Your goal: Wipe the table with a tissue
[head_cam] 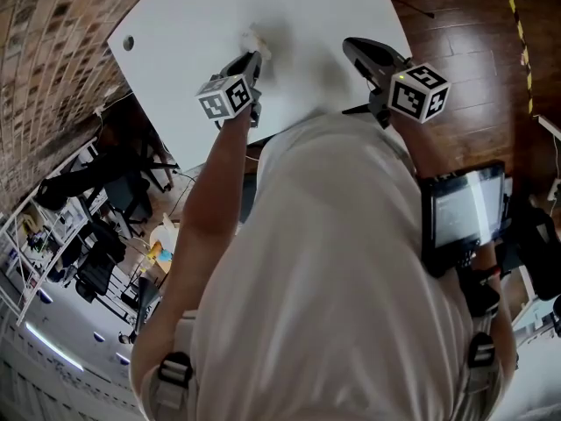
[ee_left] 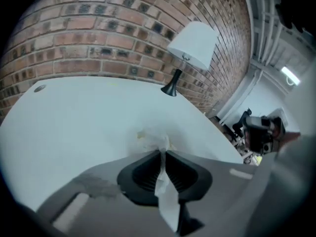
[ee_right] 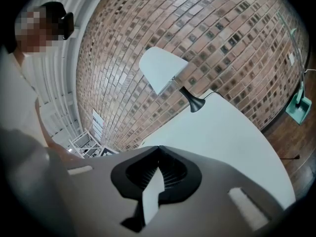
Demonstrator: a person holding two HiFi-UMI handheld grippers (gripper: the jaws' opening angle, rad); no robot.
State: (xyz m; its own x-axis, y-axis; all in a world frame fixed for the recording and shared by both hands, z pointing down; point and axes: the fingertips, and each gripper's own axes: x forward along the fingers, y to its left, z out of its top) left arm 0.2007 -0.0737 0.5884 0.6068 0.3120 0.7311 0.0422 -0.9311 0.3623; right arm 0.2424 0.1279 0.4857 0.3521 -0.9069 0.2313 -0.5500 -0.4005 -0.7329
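Left gripper (head_cam: 254, 57) has its jaws nearly together, clamped on the tissue (ee_left: 154, 141). A thin strip runs back between the pads and the crumpled wad sticks out in front, touching the table (head_cam: 193, 24). The wad sits well in from all edges, about mid-surface and somewhat nearer the near edge. Right gripper (ee_right: 158, 150) has its tips meeting with nothing between them. It hangs over the near edge on the right, apart from the tissue.

Risks, as we judge them:
- The tissue is thin and only a narrow strip is pinched, so dragging it hard over the surface could tear it or pull it out of the jaws.
- The wad is small, so if the gripper tilts lower the hard tips could scrape the table instead of the paper wiping it.
- A long stroke toward the far edge could reach the lamp (ee_left: 192, 46) that stands there by the brick wall (ee_left: 98, 33), and a knock might tip it.

Other things: a small round hole (head_cam: 129, 43) near the left corner, and a dark screen device (head_cam: 465, 209) off the table by our right side. Nothing lies on the surface between the wad and the edges. The idle right gripper only matters if strokes go toward the near right corner.
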